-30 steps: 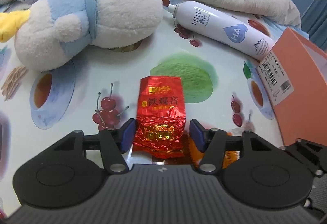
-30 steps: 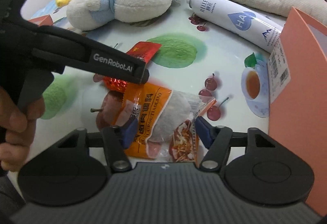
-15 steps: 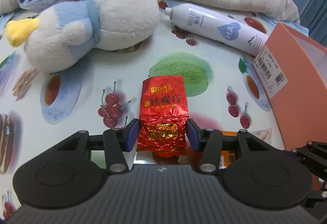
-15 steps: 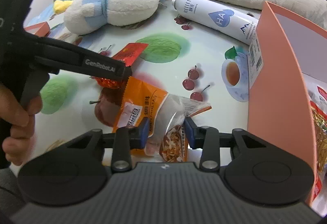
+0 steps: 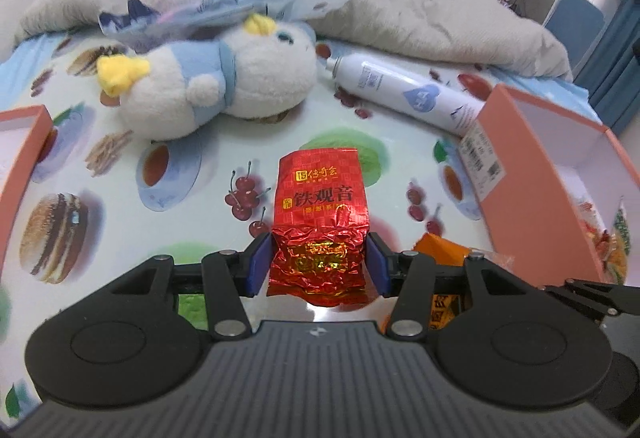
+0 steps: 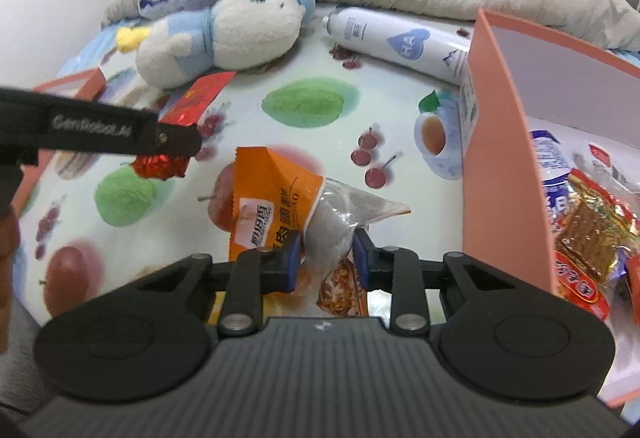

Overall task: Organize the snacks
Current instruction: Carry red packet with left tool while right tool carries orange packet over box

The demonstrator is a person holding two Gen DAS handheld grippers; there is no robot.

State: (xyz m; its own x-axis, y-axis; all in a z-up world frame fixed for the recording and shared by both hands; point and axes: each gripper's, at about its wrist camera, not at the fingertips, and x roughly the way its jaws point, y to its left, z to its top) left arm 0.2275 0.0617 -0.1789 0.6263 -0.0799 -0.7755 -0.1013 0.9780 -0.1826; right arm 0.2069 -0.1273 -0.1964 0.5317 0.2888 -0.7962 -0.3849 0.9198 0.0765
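L gripper (image 5: 319, 265): blue pads clamped on both sides of red foil tea packet (image 5: 320, 226), packet lifted clear of fruit-print tablecloth (image 5: 120, 198). R gripper (image 6: 324, 257): jaws closing, pads pinching orange-and-clear snack bag (image 6: 288, 214) at its crumpled middle, bag off cloth. Pink box (image 6: 504, 142) just right of it, open, w/ other snack packs (image 6: 588, 234) inside. Plush toy (image 5: 212, 82) & white spray can (image 5: 404, 94) lie at far side of cloth, near grey blanket (image 5: 420, 10).
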